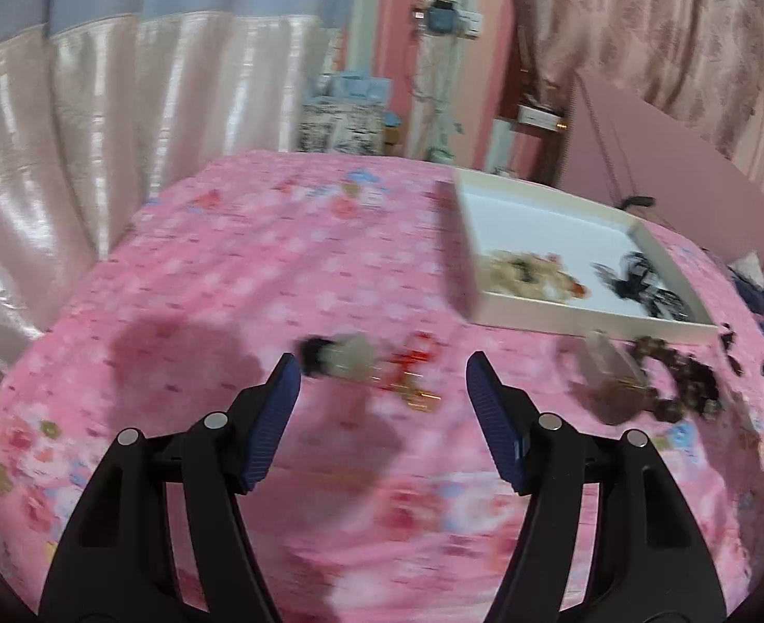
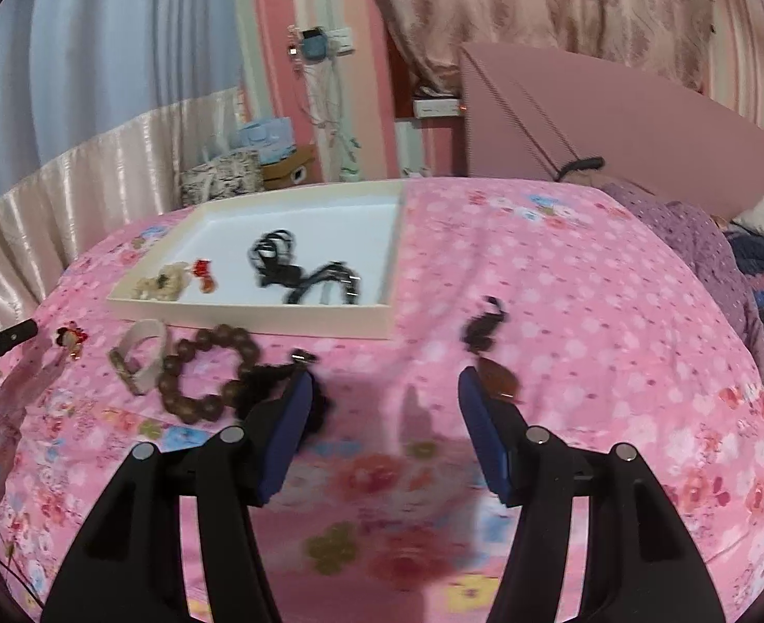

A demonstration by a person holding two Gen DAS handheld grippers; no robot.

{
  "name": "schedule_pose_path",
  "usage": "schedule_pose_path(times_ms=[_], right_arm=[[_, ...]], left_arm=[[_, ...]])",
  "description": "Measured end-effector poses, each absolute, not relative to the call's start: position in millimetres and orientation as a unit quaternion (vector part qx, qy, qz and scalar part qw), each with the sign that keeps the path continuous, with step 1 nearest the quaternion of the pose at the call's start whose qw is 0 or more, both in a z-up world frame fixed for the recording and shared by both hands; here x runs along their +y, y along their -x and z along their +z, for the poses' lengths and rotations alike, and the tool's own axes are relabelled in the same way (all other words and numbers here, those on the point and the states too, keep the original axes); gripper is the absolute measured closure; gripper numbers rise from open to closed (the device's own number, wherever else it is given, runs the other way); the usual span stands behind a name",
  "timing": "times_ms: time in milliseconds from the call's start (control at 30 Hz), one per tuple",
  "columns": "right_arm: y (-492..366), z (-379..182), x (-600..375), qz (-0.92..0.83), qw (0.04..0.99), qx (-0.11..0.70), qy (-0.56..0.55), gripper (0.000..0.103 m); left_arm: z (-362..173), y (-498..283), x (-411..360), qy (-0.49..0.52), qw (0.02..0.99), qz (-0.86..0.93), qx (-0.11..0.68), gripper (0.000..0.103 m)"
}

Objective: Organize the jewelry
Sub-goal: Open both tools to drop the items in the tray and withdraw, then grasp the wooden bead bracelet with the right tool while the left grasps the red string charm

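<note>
Left tongs (image 1: 382,379) wide, empty, above red-gold charm (image 1: 407,374) on bed (image 1: 226,259), likely lined up to grab. Right tongs (image 2: 384,389) wide, empty. Bead bracelet (image 2: 208,374), watch (image 2: 140,355) loose beside white tray (image 2: 257,319); tray holds sorted pieces.

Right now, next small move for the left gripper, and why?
Probably ease the left gripper forward and down over the red-and-gold piece. Its jaws are open and empty, the piece lies loose on the pink cover just ahead, outside the white tray.
</note>
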State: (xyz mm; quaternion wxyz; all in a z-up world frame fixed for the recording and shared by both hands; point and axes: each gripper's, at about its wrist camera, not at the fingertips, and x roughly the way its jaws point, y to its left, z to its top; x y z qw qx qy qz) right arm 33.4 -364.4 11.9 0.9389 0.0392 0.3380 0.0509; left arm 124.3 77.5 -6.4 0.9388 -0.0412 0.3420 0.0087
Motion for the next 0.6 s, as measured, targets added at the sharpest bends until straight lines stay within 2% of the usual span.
schedule_pose_path(times_ms=[67,367,600], right_arm=[[-34.9,14.8,-349.6,0.057,0.940,0.334,-0.039,0.044],[-43.9,12.7,-291.3,0.089,0.936,0.338,-0.043,0.044],[-50.0,2.5,-269.5,0.096,0.931,0.349,-0.041,0.046]], left_arm=[[-9.8,-127.2,94.7,0.038,0.938,0.016,0.345,0.033],[-17.9,-136.1,144.6,0.062,0.933,0.033,0.352,0.032],[-11.8,-129.3,87.9,0.027,0.940,-0.035,0.338,0.032]])
